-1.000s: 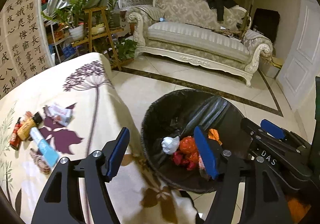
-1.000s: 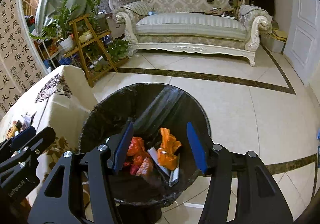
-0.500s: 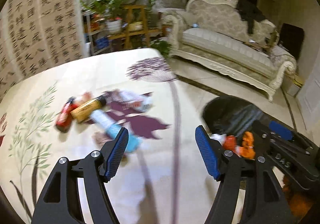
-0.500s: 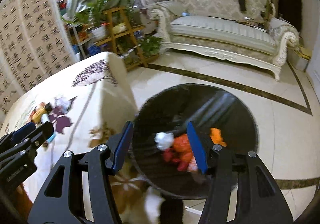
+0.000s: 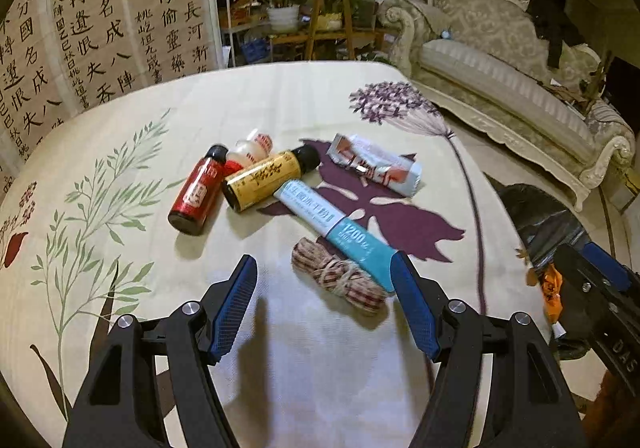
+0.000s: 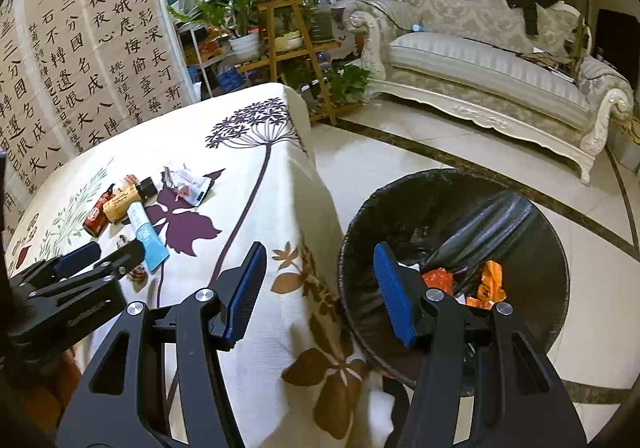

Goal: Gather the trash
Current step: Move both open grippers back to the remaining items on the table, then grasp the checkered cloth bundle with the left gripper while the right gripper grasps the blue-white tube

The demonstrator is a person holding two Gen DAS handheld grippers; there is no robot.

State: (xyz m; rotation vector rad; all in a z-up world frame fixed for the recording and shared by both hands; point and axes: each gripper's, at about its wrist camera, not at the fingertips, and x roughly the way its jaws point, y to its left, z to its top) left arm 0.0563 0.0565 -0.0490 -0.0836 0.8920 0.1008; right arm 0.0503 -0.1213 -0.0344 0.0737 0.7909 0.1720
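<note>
Gaping empty, both tongs (image 5: 324,280) (image 6: 320,272); orange wrappers (image 6: 486,286) inside black-lined bin (image 6: 520,208)

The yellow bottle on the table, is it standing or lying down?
Lying down. The yellow bottle rests on its side on the tablecloth, black cap pointing away, beside the red bottle, also on its side.

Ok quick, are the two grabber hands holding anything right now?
Left gripper: open, holding nothing, above the checked bundle on the table.
Right gripper: open, holding nothing, between table and trash bin.

Small white bottle (image 5: 252,147) half hidden behind red bottle (image 5: 196,195).
</note>
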